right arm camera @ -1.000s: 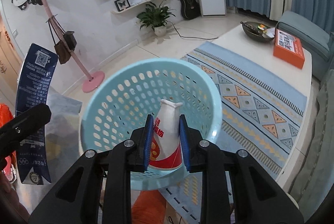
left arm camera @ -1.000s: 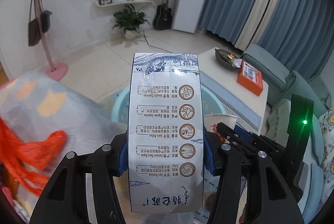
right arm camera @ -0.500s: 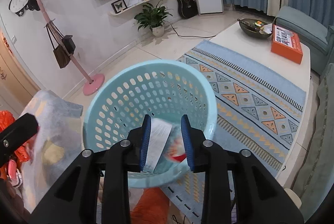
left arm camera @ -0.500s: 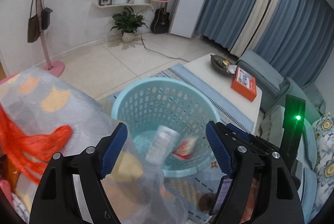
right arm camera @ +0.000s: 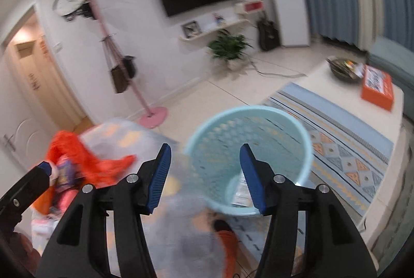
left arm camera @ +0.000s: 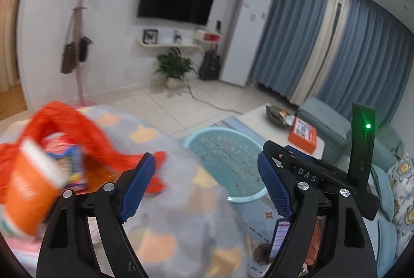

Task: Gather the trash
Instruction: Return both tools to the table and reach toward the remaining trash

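Note:
A light blue perforated basket (right arm camera: 248, 146) stands on the floor; a white carton (right arm camera: 240, 194) lies inside it. It also shows in the left wrist view (left arm camera: 227, 161). My left gripper (left arm camera: 207, 187) is open and empty, above a grey cloth with orange cat shapes (left arm camera: 181, 213). My right gripper (right arm camera: 204, 177) is open and empty, above the basket's near rim. On the cloth to the left lie an orange cup (left arm camera: 28, 192), a blue packet (left arm camera: 69, 166) and a red plastic bag (left arm camera: 67, 120). The bag also shows in the right wrist view (right arm camera: 85, 156).
A white coffee table (right arm camera: 357, 102) on the right holds an orange box (right arm camera: 377, 89) and a dark bowl (right arm camera: 344, 68). A patterned blue rug (right arm camera: 346, 146) lies under the basket. A pink coat stand (right arm camera: 152, 117) is behind. A blue sofa (left arm camera: 388, 200) is at the right.
Both grippers let go of their trash, the milk carton and the white cup, over the basket. Both have opened wide, pulled back and tilted up. The left one has swung left toward the trash on the cloth.

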Demonstrator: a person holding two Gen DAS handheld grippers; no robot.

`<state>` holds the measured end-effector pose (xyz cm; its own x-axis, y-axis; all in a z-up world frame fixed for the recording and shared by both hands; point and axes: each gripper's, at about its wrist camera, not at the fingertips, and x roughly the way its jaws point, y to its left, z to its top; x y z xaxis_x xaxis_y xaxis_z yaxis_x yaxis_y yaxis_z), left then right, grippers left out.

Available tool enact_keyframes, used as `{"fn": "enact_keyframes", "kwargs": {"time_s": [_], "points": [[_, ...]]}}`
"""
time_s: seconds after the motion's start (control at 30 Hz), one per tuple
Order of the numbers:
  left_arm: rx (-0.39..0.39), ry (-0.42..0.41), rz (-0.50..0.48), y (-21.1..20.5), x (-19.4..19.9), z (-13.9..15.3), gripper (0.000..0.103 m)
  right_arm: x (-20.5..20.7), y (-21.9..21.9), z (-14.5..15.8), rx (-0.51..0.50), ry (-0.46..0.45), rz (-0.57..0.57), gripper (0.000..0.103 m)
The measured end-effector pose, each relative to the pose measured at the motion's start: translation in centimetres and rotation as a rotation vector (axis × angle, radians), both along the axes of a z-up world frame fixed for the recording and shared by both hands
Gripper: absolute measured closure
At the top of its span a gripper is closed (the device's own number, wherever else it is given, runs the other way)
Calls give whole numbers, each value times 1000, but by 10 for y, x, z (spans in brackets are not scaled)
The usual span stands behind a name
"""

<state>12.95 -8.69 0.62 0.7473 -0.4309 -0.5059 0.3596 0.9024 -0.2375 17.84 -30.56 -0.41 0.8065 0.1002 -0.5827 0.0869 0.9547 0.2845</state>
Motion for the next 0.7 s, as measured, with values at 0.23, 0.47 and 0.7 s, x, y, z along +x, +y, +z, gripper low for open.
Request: {"fn": "enact_keyframes", "kwargs": {"time_s": [0.23, 0.47, 0.7], "points": [[-12, -35, 158, 83, -37, 15, 24, -17, 95, 34, -41, -62, 227, 51], [43, 0, 388, 177, -56, 6, 24, -18, 185, 32, -31, -29, 418, 45], [87, 112, 518, 250, -56, -23, 28, -3, 249, 16, 7, 59, 509, 43]]}}
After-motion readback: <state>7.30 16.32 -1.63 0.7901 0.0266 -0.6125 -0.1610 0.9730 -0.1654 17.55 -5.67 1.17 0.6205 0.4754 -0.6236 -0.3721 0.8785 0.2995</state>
